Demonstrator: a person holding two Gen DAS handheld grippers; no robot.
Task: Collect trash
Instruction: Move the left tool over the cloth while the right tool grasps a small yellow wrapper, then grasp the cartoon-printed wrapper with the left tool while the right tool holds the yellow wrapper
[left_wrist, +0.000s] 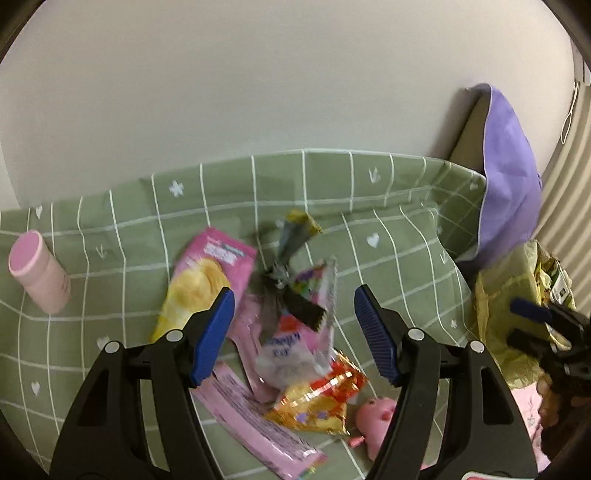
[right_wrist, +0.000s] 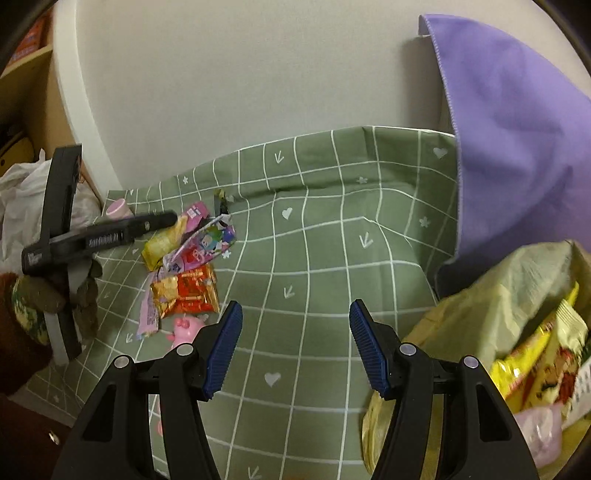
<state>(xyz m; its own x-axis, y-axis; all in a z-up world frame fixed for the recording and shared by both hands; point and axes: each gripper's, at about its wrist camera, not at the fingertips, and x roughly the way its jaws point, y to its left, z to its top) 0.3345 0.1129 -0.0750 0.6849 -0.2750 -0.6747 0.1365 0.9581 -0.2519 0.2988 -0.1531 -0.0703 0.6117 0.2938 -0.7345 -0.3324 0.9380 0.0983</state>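
Crumpled snack wrappers (left_wrist: 295, 332) are being left heaped on the green checked cloth (left_wrist: 388, 236), the long pink sachet (left_wrist: 255, 424) lying diagonally. Above them the left gripper (left_wrist: 293, 332) is being held with jaws spread, empty. The right gripper (right_wrist: 295, 343), equally parted, is being held beside the yellow-green trash bag (right_wrist: 480, 314).
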